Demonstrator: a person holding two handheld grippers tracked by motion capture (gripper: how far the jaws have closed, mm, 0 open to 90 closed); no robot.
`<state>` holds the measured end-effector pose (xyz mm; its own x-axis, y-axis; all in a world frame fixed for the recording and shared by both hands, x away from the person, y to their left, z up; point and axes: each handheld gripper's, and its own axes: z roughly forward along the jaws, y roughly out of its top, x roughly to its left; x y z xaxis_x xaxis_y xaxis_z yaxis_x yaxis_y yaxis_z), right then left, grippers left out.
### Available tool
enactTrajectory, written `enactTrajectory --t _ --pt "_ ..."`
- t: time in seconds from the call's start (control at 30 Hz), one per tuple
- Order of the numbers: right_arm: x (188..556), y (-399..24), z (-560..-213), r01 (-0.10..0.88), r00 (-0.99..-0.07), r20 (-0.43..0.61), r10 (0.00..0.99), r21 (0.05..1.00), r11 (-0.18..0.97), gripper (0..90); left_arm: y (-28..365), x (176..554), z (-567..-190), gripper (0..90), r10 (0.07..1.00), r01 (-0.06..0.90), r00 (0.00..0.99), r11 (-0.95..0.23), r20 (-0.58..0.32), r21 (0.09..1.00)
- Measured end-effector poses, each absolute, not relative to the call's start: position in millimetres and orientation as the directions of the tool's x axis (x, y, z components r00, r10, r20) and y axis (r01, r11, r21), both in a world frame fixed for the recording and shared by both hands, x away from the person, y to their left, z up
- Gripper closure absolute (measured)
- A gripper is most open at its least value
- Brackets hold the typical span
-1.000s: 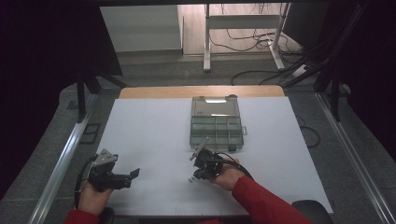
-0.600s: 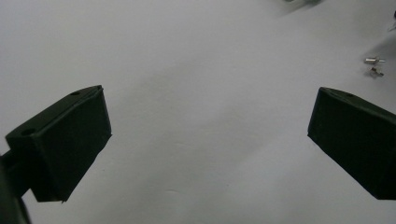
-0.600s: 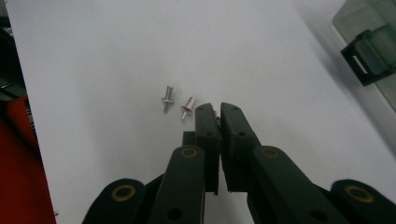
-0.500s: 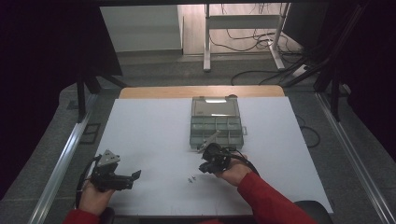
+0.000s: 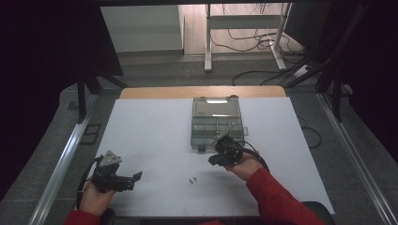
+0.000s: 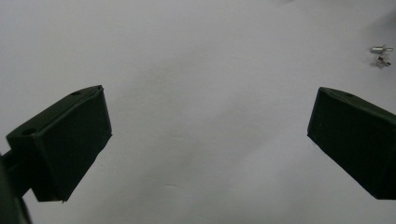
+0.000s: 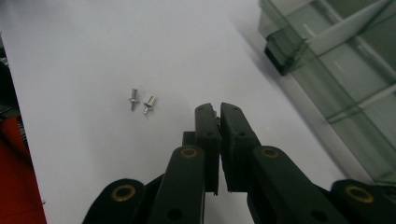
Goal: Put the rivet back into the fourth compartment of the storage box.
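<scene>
At lower left of the high view, the black left gripper (image 5: 136, 176) rested in a hand, jaws spread wide and empty. Two small silvery metal pins (image 5: 192, 179) lay at lower centre; the right gripper view showed their stepped shanks. The black right gripper (image 5: 211, 162), pinched shut, hovered before the clear plastic compartment box (image 5: 216, 123)

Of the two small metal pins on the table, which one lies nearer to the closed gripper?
The copper-tinted pin: it lies nearer the right gripper than the silver pin.

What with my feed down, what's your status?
Left gripper open. Right gripper shut, beside organizer box. Two pins loose on table. Nothing blocking.
</scene>
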<state>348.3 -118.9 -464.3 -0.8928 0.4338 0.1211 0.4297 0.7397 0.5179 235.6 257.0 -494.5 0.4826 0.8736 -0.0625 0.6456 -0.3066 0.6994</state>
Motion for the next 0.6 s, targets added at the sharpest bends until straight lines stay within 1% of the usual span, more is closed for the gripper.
enactTrajectory --t 0.43,0.6 --pt "363 -147 -452 0.470 -0.860 0.109 0.498 0.546 0.693 86.3 257 236 -495 1.2 0.870 0.648 0.487 -0.305 -0.072 0.698" --pt "370 -158 -450 0.473 -0.851 0.086 0.518 0.553 0.686 86.3 258 236 -495 1.1 0.869 0.649 0.489 -0.302 -0.078 0.698"
